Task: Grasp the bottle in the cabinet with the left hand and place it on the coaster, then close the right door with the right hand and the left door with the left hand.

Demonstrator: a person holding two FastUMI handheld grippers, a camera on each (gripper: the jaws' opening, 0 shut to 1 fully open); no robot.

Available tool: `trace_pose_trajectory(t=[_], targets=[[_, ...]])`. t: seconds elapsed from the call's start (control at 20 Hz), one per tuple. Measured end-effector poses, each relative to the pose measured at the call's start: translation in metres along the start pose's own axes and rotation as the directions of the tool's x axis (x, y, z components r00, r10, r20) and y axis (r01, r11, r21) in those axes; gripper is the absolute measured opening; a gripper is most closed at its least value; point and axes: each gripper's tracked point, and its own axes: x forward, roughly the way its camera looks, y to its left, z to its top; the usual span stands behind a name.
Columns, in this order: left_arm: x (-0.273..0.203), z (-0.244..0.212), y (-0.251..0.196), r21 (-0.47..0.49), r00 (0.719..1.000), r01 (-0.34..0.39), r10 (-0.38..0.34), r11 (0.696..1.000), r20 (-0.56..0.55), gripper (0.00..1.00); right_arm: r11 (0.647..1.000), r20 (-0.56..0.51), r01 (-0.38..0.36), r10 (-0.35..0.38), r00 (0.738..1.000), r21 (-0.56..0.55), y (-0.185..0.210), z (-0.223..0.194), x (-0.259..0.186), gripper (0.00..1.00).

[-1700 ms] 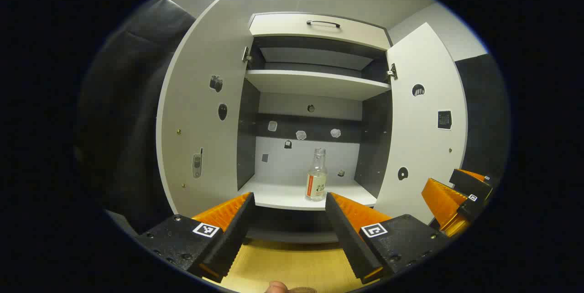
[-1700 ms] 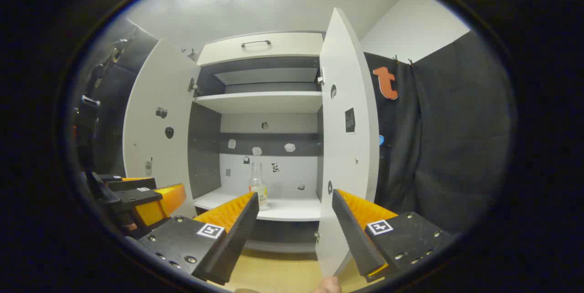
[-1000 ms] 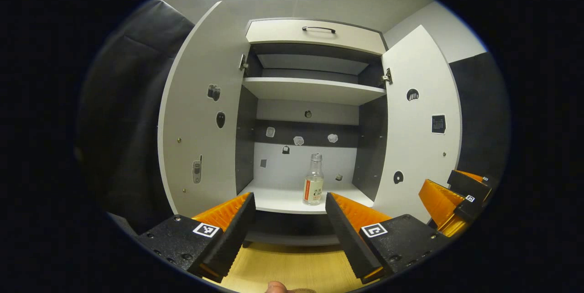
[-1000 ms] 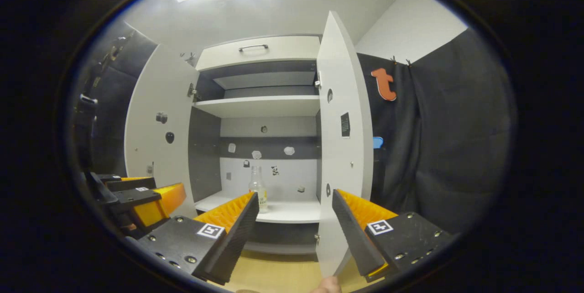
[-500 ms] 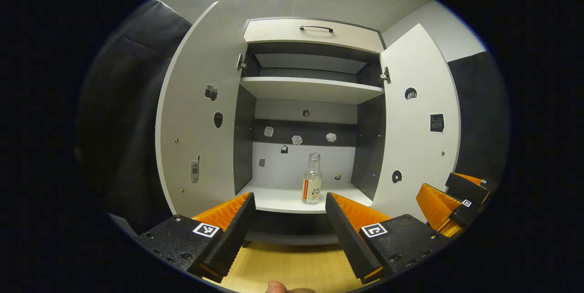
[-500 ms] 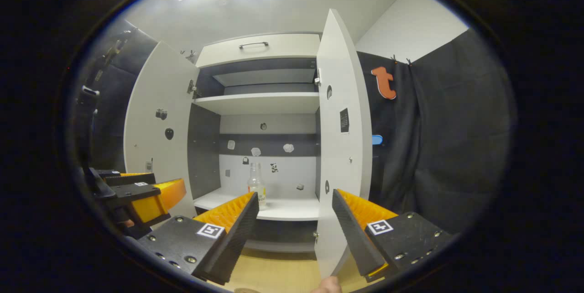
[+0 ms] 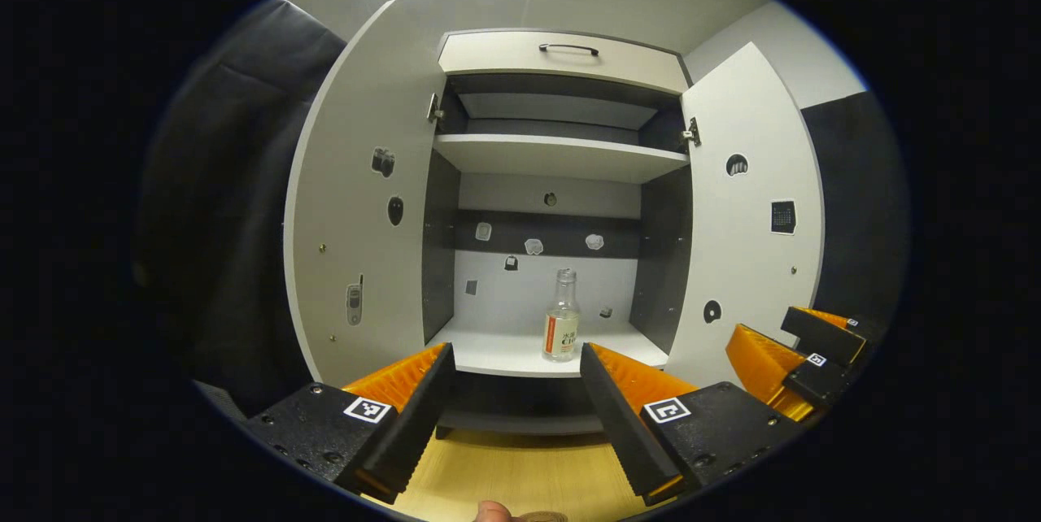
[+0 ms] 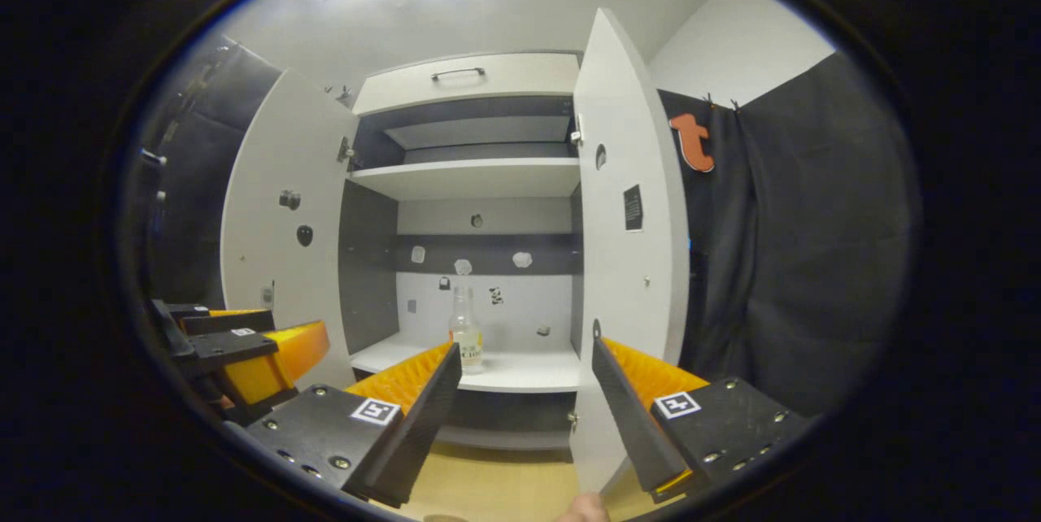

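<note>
A clear glass bottle (image 7: 561,317) with an orange-striped label stands upright on the lower shelf (image 7: 504,353) of a white cabinet, and I see the same bottle (image 8: 467,337) in the right gripper view. Both doors hang open: the left door (image 7: 358,205) and the right door (image 7: 752,221). My left gripper (image 7: 512,388) is open, well short of the shelf, with the bottle showing just above its right finger. My right gripper (image 8: 524,392) is open beside the right door's edge (image 8: 626,262). A sliver of the coaster (image 7: 541,516) peeks in at the bottom.
An upper shelf (image 7: 561,154) and a top drawer with a dark handle (image 7: 568,48) sit above. A wooden tabletop (image 7: 512,477) lies under the grippers. A person's fingertip (image 7: 490,512) shows at the bottom edge. Small stickers dot the doors and back panel.
The cabinet has drifted only slightly in both views. The right gripper has shifted a little lower and to the left as seen from the left gripper. The bottle and doors stay put.
</note>
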Motion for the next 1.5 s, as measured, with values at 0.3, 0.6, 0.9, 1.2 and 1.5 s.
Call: trace_pose_trajectory(t=[0.3,0.6,0.9,1.2,1.5], targets=[[0.009,0.002,0.022,-0.003,1.0,-0.017,0.017,1.0,-0.004,0.97,0.999,-0.01,-0.036,0.036,0.999,-0.013,0.033,-0.005,0.037,0.98],[0.021,0.005,0.044,-0.001,1.0,-0.025,0.025,1.0,0.009,0.97,0.998,-0.006,-0.057,0.057,0.998,-0.014,0.064,-0.008,0.074,0.98],[0.062,0.013,0.042,-0.012,0.999,0.022,-0.021,1.0,0.035,0.96,0.998,0.025,-0.061,0.061,0.998,-0.013,0.077,0.003,0.1,0.98],[0.138,0.011,0.001,-0.01,0.981,0.195,-0.194,0.981,0.028,0.97,0.999,0.037,-0.035,0.035,0.999,0.008,0.064,0.018,0.091,0.98],[0.214,0.0,-0.043,0.016,0.957,0.29,-0.291,0.957,0.018,0.97,0.999,0.037,0.047,-0.047,0.998,0.004,0.034,0.022,0.073,0.98]])
